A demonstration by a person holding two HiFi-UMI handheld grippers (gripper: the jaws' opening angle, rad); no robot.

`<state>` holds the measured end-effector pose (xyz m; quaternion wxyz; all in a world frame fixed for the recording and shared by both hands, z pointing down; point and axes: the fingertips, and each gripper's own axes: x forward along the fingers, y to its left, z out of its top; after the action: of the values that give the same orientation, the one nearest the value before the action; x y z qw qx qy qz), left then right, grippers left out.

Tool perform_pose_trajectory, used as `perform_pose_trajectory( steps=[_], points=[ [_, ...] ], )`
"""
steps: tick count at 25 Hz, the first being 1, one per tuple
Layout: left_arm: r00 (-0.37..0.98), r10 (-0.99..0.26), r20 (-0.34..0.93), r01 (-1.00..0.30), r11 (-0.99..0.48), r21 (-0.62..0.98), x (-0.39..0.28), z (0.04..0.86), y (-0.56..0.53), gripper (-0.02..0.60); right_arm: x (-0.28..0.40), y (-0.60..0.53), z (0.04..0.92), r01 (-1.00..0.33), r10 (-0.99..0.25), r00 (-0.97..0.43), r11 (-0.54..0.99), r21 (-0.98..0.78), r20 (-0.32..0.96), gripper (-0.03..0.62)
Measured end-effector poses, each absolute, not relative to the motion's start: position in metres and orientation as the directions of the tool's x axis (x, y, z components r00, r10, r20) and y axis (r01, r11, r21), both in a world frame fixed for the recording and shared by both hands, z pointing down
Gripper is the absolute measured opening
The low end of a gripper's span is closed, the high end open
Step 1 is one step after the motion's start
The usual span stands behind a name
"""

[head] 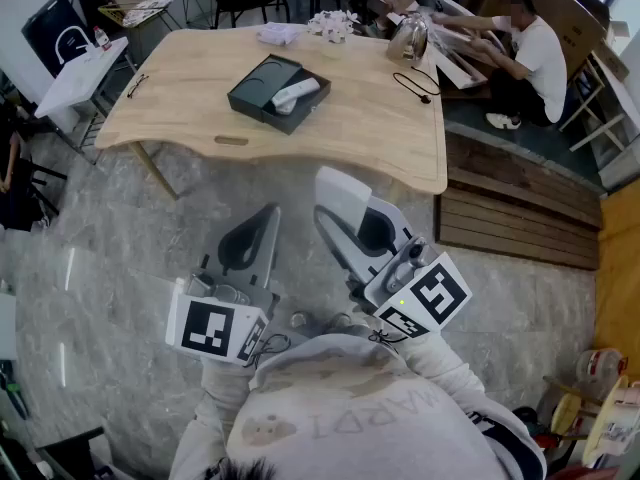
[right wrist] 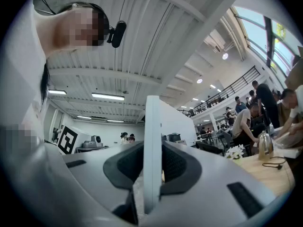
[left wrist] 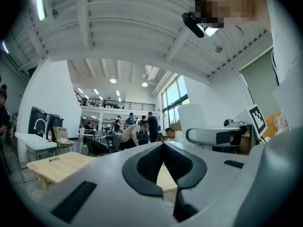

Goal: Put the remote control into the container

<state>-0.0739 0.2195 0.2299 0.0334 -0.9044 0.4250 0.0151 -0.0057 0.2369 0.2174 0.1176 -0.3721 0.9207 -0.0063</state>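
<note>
A white remote control point(head: 296, 95) lies inside a dark, open container point(head: 258, 98) on the wooden table point(head: 370, 128), far ahead of both grippers. Both grippers are held low over the floor, close to my body and well short of the table. My left gripper point(head: 268, 223) point(left wrist: 163, 146) is shut with nothing between its jaws. My right gripper point(head: 340, 230) point(right wrist: 152, 150) is shut on a flat white panel point(head: 342, 198) point(right wrist: 152, 141), which stands upright and edge-on between the jaws. The same white panel point(left wrist: 191, 117) shows in the left gripper view.
On the table's far side are a metal kettle point(head: 410, 38), a black cable point(head: 415, 83), white flowers point(head: 333, 25) and a white cloth point(head: 278, 33). A person point(head: 535, 53) sits at the back right. A wooden platform point(head: 510, 218) lies to the right, a white side table point(head: 80, 73) to the left.
</note>
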Motion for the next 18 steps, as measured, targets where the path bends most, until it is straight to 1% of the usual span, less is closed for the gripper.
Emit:
perform_pose_trajectory(
  steps=[11,18],
  points=[
    [0.647,-0.759,-0.066,-0.762,-0.645,-0.056,-0.102,0.231,0.196,0.086,-0.033,0.213,0.221,-0.694,-0.697,-0.688,0.714,-0.098,-0.204,0.086],
    [0.666,-0.742,-0.077,-0.746,-0.664,-0.052,-0.124,0.237,0.179,0.086,-0.045,0.199,0.221,-0.707,-0.721,-0.654,0.69,-0.151,-0.229,0.086]
  ],
)
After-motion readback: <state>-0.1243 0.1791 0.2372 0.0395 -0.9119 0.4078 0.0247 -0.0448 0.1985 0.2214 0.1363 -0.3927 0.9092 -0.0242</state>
